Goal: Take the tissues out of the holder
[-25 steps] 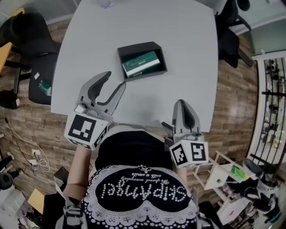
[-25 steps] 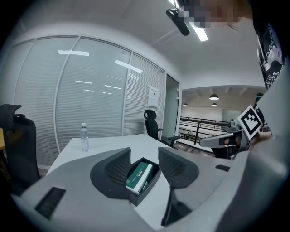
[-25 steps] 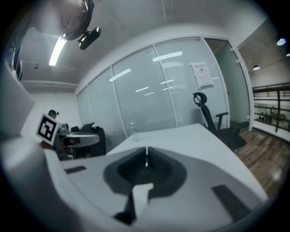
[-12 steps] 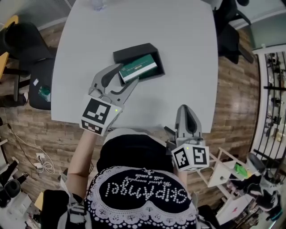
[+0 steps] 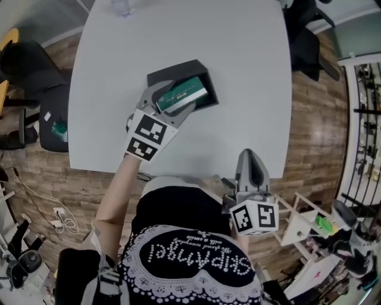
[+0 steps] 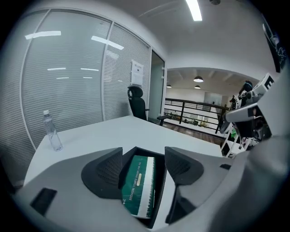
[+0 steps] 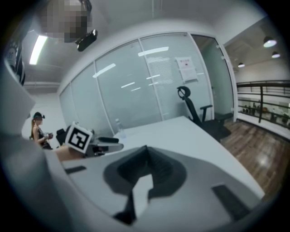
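A black open-topped holder [image 5: 156,75] lies on the white table [image 5: 244,65], with a green and white tissue pack [image 5: 183,92] inside it. My left gripper [image 5: 173,100] has come up to the holder's near end. Its jaws have just been opening and now straddle the pack's near end without pressing on it. In the left gripper view, the pack [image 6: 139,181] lies between the two dark pads of the left gripper [image 6: 144,168], inside the holder [image 6: 159,190]. My right gripper [image 5: 249,156] hangs shut at the table's near edge, empty; its jaws meet in the right gripper view [image 7: 146,156].
A water bottle [image 5: 121,7] stands at the table's far edge, also visible from the left gripper [image 6: 51,131]. Black chairs [image 5: 36,65] stand to the left and at the far right [image 5: 303,41]. A white rack [image 5: 303,229] is at the lower right.
The left gripper has moved forward and down from the near table edge to the holder, its jaws spreading wider around the pack's end. The right gripper has stayed nearly where it was, shut.
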### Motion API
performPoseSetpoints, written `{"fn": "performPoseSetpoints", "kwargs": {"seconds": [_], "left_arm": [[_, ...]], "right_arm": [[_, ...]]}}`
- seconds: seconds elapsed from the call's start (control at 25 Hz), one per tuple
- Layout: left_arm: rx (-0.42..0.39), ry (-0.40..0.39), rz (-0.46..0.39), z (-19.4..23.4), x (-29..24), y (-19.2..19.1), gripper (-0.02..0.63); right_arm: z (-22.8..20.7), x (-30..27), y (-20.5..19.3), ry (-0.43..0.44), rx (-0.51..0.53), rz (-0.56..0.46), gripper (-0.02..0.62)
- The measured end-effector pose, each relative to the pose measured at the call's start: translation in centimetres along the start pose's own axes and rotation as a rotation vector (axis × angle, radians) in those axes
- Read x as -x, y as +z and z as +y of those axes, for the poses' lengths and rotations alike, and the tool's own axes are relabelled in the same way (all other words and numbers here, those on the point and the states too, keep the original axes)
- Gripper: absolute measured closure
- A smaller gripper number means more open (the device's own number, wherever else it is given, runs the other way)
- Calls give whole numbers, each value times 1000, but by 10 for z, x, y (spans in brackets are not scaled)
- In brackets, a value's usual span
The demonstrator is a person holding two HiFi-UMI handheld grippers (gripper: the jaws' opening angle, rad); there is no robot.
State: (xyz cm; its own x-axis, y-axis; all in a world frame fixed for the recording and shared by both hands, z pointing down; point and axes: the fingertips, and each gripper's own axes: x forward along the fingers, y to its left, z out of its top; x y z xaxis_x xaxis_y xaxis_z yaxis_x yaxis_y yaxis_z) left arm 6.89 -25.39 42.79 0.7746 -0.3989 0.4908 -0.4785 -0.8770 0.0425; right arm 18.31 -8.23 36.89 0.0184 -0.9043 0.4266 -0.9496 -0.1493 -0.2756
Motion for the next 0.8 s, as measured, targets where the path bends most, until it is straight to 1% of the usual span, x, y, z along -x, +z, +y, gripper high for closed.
{"fn": "performPoseSetpoints", "kwargs": {"seconds": [0.12,0.28,0.4,0.48,0.6,0.8], "left_arm": [[-47,-23,57,-2,-16,-11,300],[-82,-22,112,1,-35,-29,279],[-111,-40,179,1,-49,-44,265],[-96,-67,210,-1,-55,-52,261],[-56,-98,230,-5,-63,-58,258],[-29,-112,309,-9,-74,-72,253]], "right_arm": [[-5,6,-6,-25,-14,11,561],[-13,13,-11,-63,-26,23,561],[-20,17,-14,-85,-31,22,561],[-22,18,-14,-94,-35,21,561],[-25,18,-13,-104,-40,21,561],[-29,16,-9,-108,-46,25,561]]}}
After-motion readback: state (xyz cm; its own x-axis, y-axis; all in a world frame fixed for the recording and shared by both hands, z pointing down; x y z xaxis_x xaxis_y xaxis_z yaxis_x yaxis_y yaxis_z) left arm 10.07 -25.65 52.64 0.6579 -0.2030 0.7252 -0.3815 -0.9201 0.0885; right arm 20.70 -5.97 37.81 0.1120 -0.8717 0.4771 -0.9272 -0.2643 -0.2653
